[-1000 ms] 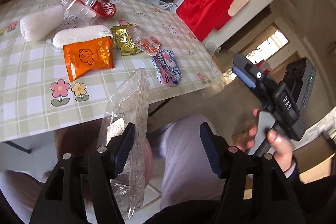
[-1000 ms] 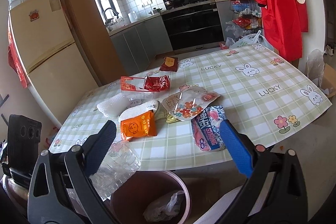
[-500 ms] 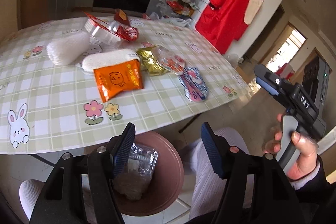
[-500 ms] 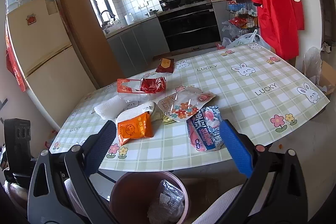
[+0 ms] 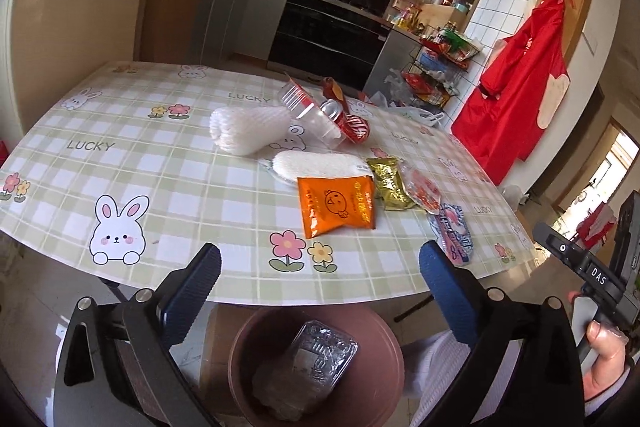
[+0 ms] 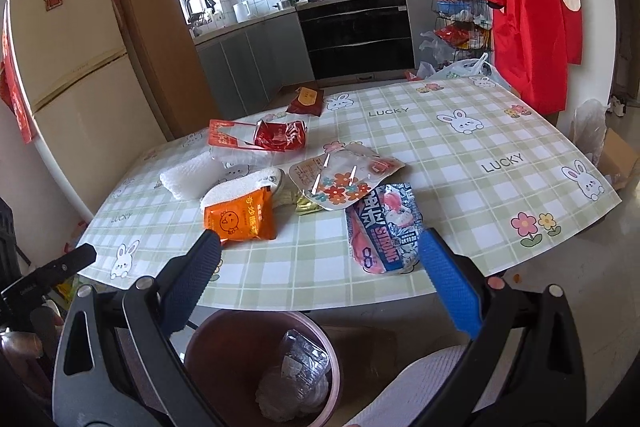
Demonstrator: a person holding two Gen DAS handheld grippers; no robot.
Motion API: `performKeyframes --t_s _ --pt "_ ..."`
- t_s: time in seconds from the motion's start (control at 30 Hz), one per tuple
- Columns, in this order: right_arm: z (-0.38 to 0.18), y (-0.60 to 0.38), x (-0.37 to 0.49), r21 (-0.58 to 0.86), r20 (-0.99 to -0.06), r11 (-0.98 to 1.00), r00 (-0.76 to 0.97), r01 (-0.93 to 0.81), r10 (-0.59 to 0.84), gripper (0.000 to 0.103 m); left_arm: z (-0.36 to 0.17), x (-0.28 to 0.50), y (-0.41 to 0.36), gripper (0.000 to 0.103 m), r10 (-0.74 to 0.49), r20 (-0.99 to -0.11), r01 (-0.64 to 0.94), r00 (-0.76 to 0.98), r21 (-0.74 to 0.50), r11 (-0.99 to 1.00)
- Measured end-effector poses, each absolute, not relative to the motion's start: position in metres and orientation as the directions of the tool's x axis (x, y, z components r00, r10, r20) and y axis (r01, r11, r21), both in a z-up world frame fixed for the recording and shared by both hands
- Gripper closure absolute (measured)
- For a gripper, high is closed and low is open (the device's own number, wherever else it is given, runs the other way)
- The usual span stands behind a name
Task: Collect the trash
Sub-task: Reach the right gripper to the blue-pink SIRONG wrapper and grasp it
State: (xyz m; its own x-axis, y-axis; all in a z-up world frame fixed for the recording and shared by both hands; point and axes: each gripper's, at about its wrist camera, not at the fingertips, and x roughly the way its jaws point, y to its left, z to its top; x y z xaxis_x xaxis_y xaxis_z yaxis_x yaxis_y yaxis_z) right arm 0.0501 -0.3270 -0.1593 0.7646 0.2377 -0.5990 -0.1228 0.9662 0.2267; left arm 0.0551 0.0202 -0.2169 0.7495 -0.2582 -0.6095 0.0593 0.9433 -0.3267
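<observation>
I am in a kitchen with white wall tiles, grey cabinets and a black oven, a red garment (image 5: 516,99) hanging on the wall to the right. My worktop (image 5: 168,183) wears a green checked cloth with rabbits and flowers. Ahead of my left gripper (image 5: 320,261), whose jaws are opening with nothing between them, lie an orange packet (image 5: 336,207), a gold packet (image 5: 390,183) and white foam nets (image 5: 248,129). Below those jaws stands the brown bin (image 5: 384,339), a clear plastic tray (image 5: 320,351) already inside it. My right gripper (image 6: 320,251) hangs with jaws wide apart and empty; a blue-and-pink wrapper (image 6: 380,227) lies just beyond them, nearer the right one.
</observation>
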Motion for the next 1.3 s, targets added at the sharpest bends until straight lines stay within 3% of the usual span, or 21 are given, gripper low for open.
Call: performKeyframes --t_s 0.37,0.57,0.8,1.0,1.07,1.13,1.2,1.3 --pt "-0.189 -0.334 0.089 0.089 -0.681 0.987 0.714 -0.136 0.16 0.006 -0.245 0.067 0.029 0.006 -0.206 -0.671 -0.007 0.712 -0.3 0.954" --pt "-0.226 -0.342 0.137 0.049 -0.776 0.987 0.616 -0.152 0.133 0.006 -0.254 0.076 0.026 0.006 -0.2 -0.692 -0.012 0.694 -0.288 0.957" --pt "-0.259 -0.342 0.177 0.038 -0.823 0.99 0.557 -0.139 0.11 0.006 -0.262 0.086 0.024 0.006 -0.187 -0.72 -0.029 0.668 -0.276 0.961" --pt "-0.253 -0.334 0.174 0.059 -0.821 0.989 0.558 -0.134 0.124 0.006 -0.265 0.092 0.023 0.006 -0.173 -0.727 -0.04 0.664 -0.265 0.963" --pt "-0.253 -0.321 0.171 -0.005 -0.823 0.987 0.562 -0.158 0.086 0.007 -0.267 0.095 0.023 0.006 -0.172 -0.731 -0.046 0.66 -0.268 0.962" --pt "-0.257 -0.31 0.173 -0.059 -0.831 0.984 0.554 -0.169 0.046 0.008 -0.27 0.098 0.022 0.006 -0.18 -0.735 -0.046 0.654 -0.276 0.96" --pt "-0.264 -0.307 0.179 -0.04 -0.851 0.987 0.523 -0.159 0.05 0.023 -0.271 0.099 0.019 0.006 -0.188 -0.737 -0.035 0.649 -0.276 0.96" --pt "-0.27 -0.308 0.188 -0.038 -0.865 0.991 0.5 -0.125 0.03 0.024 -0.271 0.098 0.016 0.006 -0.196 -0.736 -0.018 0.648 -0.272 0.962"
